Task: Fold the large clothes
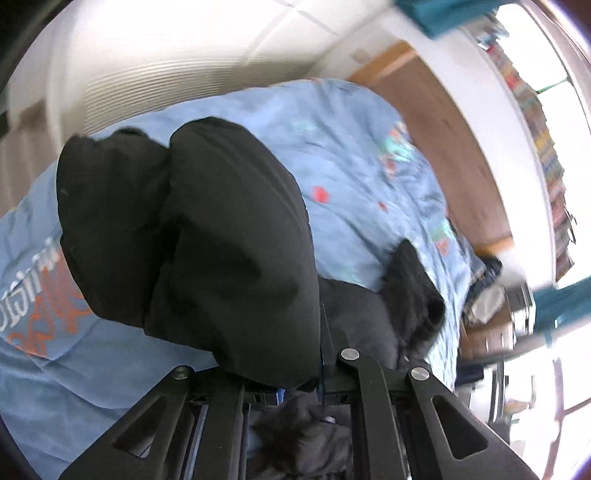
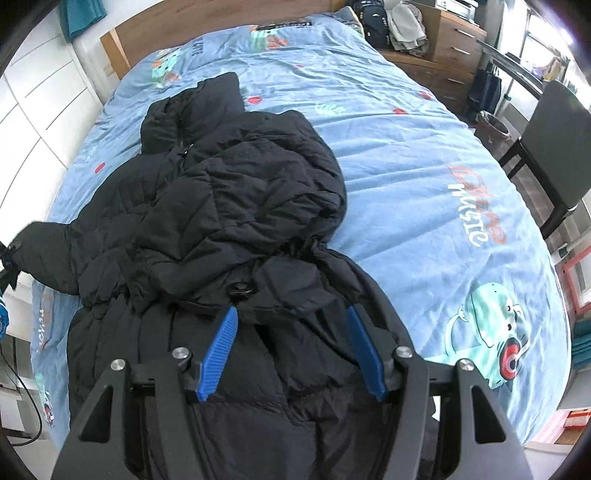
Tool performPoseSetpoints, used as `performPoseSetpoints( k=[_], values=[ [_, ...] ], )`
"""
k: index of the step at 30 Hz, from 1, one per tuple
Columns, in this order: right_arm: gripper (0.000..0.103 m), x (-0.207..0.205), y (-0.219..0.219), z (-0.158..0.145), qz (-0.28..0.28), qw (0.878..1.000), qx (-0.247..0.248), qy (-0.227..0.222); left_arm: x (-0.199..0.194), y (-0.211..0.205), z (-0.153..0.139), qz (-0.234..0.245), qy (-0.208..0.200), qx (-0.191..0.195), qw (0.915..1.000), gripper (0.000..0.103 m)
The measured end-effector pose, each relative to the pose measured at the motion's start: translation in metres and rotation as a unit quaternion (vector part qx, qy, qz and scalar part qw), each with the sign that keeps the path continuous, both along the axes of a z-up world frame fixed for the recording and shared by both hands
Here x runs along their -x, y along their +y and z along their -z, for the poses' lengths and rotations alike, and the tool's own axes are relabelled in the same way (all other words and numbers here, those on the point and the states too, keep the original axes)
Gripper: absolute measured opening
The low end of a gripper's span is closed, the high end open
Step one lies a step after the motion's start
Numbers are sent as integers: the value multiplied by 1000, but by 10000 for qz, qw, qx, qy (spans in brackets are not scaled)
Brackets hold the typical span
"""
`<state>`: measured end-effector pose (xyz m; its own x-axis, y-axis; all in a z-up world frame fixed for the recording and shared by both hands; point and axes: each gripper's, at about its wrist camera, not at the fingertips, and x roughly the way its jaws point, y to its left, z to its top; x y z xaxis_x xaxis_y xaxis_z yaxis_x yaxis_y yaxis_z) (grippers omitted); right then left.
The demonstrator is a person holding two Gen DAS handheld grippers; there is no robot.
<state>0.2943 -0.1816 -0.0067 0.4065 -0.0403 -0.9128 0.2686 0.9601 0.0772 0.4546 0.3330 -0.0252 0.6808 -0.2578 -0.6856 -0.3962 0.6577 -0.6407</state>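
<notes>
A black puffy jacket (image 2: 229, 229) is lying spread across a bed covered by a blue printed sheet (image 2: 424, 177), with its hood (image 2: 195, 110) pointing toward 12 o'clock at the wooden headboard (image 2: 221, 26) and one sleeve (image 2: 48, 254) reaching out toward 9 o'clock over the bed's edge.

The right gripper (image 2: 291, 314) is hovering just above the jacket's lower half at 6 o'clock in the right wrist view, its blue fingers (image 2: 221, 350) standing apart and gripping nothing, a round black button (image 2: 240, 288) lying just beyond them.

In the left wrist view, the left gripper (image 1: 301, 391) is tilting steeply, and a thick fold of the jacket (image 1: 221, 240) is draping over its fingers from 12 o'clock, hiding the tips; black fabric is bunching between the finger bases, so it appears to be clamping the jacket.

A dresser (image 2: 450, 44) and a dark chair (image 2: 554, 147) are standing beside the bed around 1 to 3 o'clock.
</notes>
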Motion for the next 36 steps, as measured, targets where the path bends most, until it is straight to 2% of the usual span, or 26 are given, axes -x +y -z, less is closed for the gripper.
performPoseSetpoints(
  k=[4, 10, 13, 17, 21, 26, 31, 33, 36],
  values=[
    [60, 8, -14, -3, 81, 9999, -41, -101, -8, -52, -21, 609, -256, -161, 9977, 11],
    [60, 21, -33, 0, 141, 9997, -133, -153, -2, -130, -27, 1496, -347, -442, 9872, 11],
    [60, 27, -39, 4, 152, 9996, -186, -127, 0, -165, -20, 1867, -270, -600, 9802, 11],
    [60, 34, -44, 7, 116, 9996, -214, -135, 1, -205, 1, 2253, -32, -650, 9721, 11],
    [60, 41, -48, 11, 136, 9995, -250, -121, 10, -238, 25, 2593, 257, -861, 9616, 12],
    [60, 49, -51, 19, 160, 9994, -280, -78, 29, -258, 46, 2850, 490, -924, 9528, 21],
    [60, 53, -52, 26, 183, 9993, -318, -34, 39, -267, 64, 3075, 689, -886, 9449, 21],
    [60, 54, -50, 27, 150, 9994, -300, -24, 43, -267, 63, 3125, 688, -889, 9432, 23],
    [60, 50, -44, 25, 43, 9996, -260, -52, 49, -269, 54, 3217, 604, -944, 9402, 32]
  ],
)
